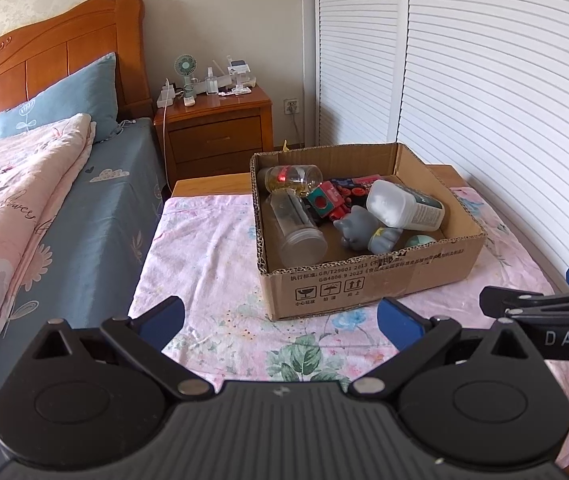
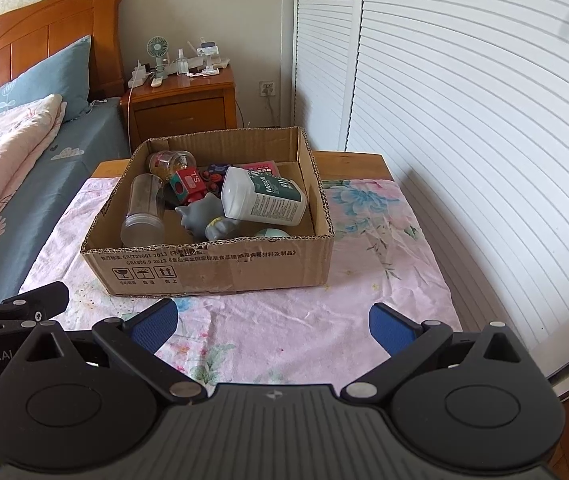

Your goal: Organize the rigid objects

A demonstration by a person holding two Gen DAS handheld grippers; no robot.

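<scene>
Both your tongs, left (image 1: pixel 280 320) and right (image 2: pixel 272 320), gape wide, empty; cardboard box (image 2: pixel 220 268) dead ahead, clear jar (image 2: pixel 144 210) lying near-to-far, nearer the left.

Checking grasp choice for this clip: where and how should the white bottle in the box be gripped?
Grip the white bottle across its labelled body, coming from above with the right hand-held gripper. It lies tilted on top of the grey toy, so its flat sides are exposed, and the cardboard box walls block a side approach.

Bed (image 1: pixel 44 200), nightstand (image 1: pixel 220 128), louvred doors (image 1: pixel 484 80)
</scene>
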